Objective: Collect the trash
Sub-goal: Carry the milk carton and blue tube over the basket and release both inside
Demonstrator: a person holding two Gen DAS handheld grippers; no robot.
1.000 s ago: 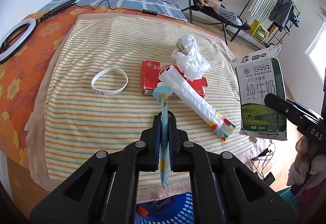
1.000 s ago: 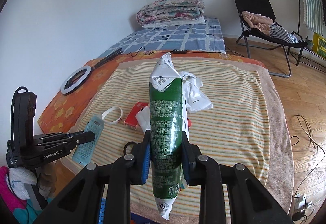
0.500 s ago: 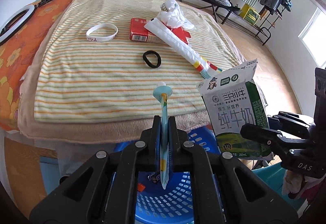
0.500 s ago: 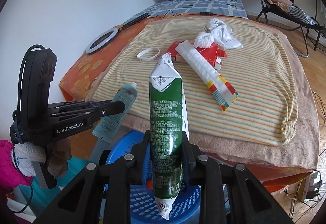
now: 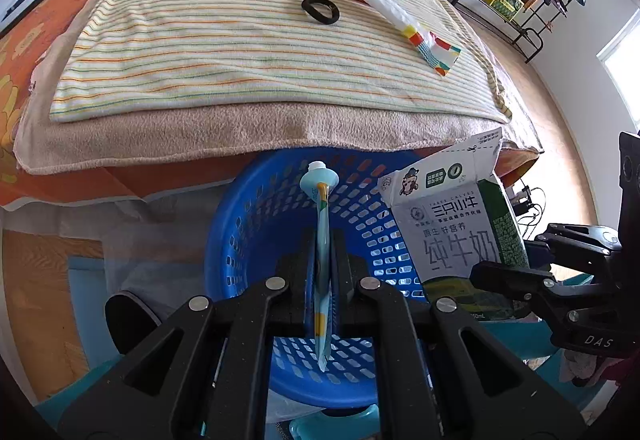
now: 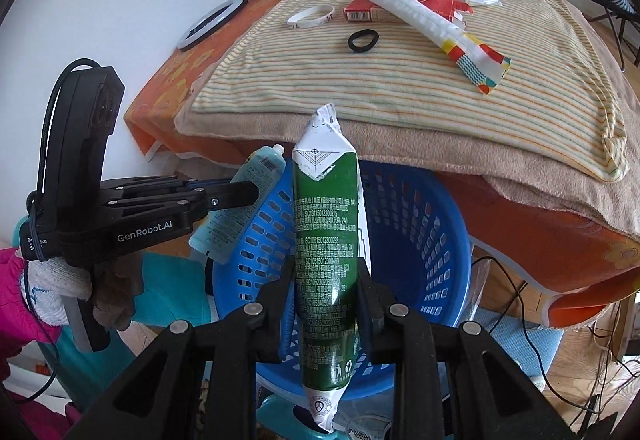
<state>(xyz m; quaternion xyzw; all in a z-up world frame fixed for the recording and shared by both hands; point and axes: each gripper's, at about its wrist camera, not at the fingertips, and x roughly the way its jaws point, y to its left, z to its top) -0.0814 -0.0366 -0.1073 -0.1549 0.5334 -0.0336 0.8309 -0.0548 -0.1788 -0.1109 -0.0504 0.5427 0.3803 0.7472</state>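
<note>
Drop step: my left gripper (image 5: 322, 272) pinches tube (image 5: 321, 240), right gripper (image 6: 326, 280) clamps milk carton (image 6: 326, 240), both above blue basket (image 5: 240, 208) at frame centre; next, release.

Wide open mouth on the blue basket (image 5: 240, 232) below, nothing across it. Overhung at the far rim by the bed edge (image 5: 200, 144). Crowded above the opening by the squeezed tube (image 5: 321, 240) and milk carton (image 6: 326, 260), side by side.

Flattened pale-blue tube (image 5: 322, 240) and green milk carton (image 6: 326, 260), both upright above blue basket (image 5: 256, 224)
</note>
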